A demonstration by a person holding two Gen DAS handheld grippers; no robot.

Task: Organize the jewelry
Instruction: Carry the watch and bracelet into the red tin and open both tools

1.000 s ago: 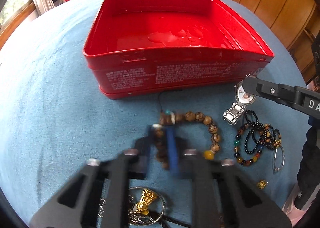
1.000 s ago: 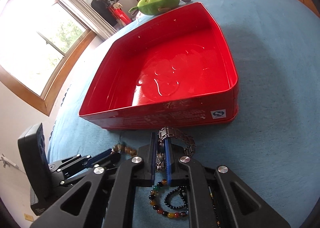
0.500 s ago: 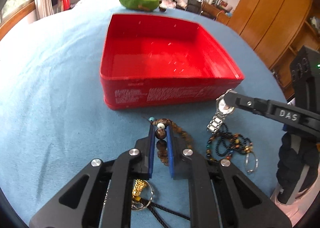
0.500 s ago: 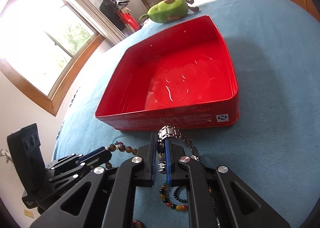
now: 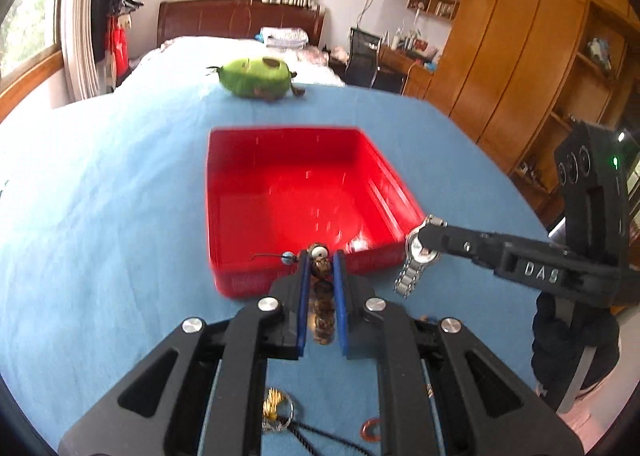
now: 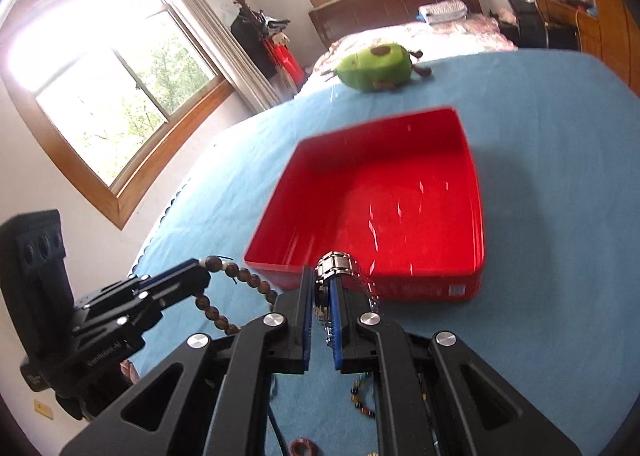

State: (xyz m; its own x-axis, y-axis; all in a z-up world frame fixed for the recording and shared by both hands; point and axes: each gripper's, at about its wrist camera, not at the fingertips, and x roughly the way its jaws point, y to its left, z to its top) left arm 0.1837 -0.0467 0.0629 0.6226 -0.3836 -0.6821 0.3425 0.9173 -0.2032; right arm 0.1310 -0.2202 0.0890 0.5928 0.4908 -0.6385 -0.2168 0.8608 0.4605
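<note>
An empty red tin box [image 5: 280,160] [image 6: 476,192] sits on the blue cloth. My left gripper [image 5: 320,260] is shut on a brown wooden bead bracelet [image 5: 322,312], lifted at the box's near edge; its beads hang in the right wrist view [image 6: 248,280]. My right gripper [image 6: 322,280] is shut on a silver metal watch [image 6: 340,262], held above the cloth by the box's near right corner; the watch dangles in the left wrist view [image 5: 416,260].
A green avocado plush [image 5: 256,78] [image 6: 374,66] lies beyond the box. On the cloth below the grippers lie a gold charm on a ring [image 5: 276,408], a small red ring [image 5: 370,428], a black cord and coloured beads [image 6: 360,404].
Both grippers have risen from the cloth and moved toward the box, the left carrying the bead bracelet, the right carrying the watch. The other jewelry stayed on the cloth.
</note>
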